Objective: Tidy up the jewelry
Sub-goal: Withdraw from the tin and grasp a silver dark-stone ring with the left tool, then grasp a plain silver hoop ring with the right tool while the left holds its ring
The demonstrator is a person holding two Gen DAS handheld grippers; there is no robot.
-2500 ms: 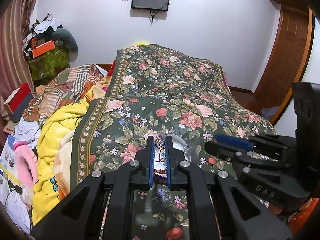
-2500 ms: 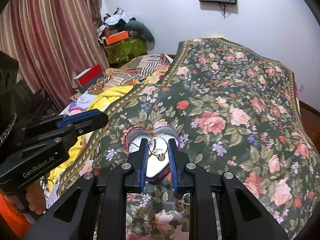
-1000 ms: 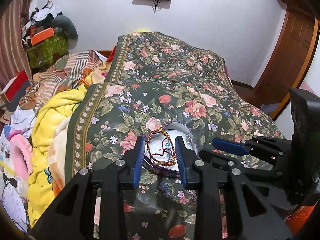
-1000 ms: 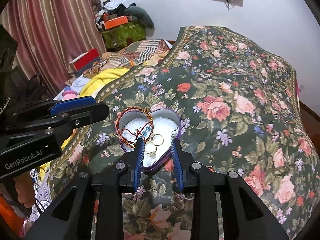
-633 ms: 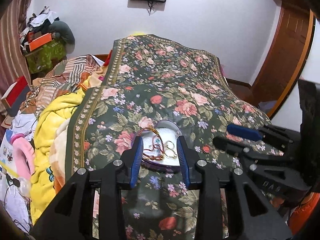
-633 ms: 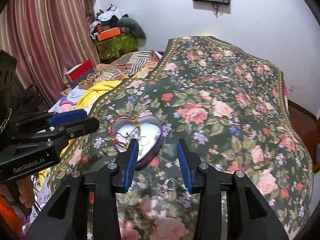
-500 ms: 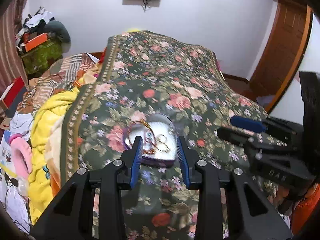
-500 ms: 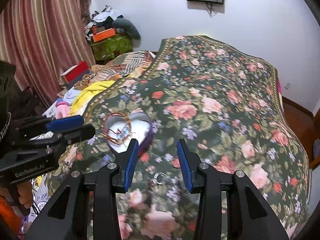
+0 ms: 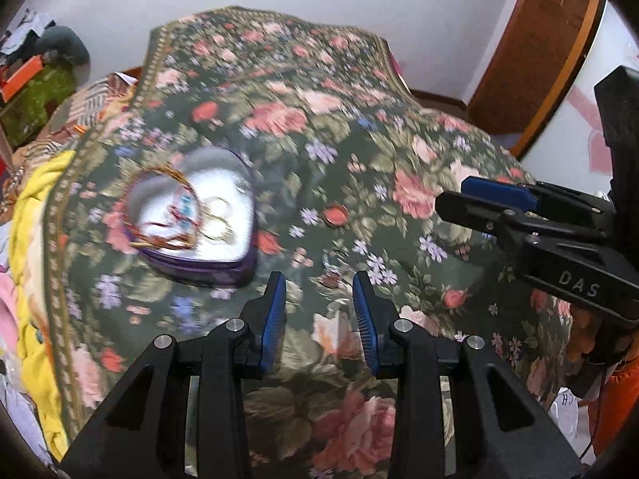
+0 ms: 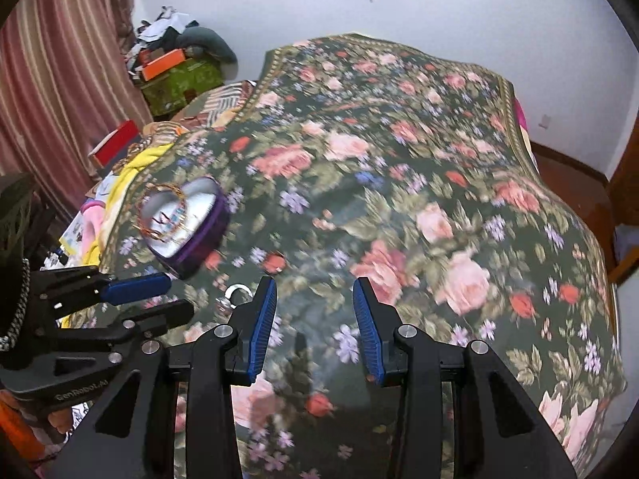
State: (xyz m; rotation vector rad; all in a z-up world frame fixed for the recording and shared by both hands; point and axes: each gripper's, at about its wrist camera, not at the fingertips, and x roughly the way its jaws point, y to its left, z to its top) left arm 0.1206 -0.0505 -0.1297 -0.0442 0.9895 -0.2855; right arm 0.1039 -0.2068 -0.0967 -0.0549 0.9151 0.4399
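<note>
A purple heart-shaped jewelry box (image 9: 191, 215) (image 10: 185, 221) lies open on the floral bedspread (image 9: 359, 151) (image 10: 399, 183), holding a red-gold bangle (image 9: 159, 215) and gold rings (image 9: 217, 219). A small silver ring (image 9: 333, 265) (image 10: 235, 293) rests on the cloth to the box's right. My left gripper (image 9: 319, 291) hovers open just in front of that ring. My right gripper (image 10: 314, 299) is open and empty over bare bedspread, right of the ring. Each gripper shows at the edge of the other's view, the right gripper (image 9: 499, 203) and the left gripper (image 10: 151, 295).
Yellow and striped blankets (image 9: 28, 207) are heaped along the bed's left side. Boxes and clothes (image 10: 175, 68) pile up against the far wall by a striped curtain (image 10: 60, 80). A wooden door (image 9: 535, 48) stands at the right.
Both grippers let jewelry go into the heart box, opened, and pulled back and to the right. The box now sits to the left in both views.
</note>
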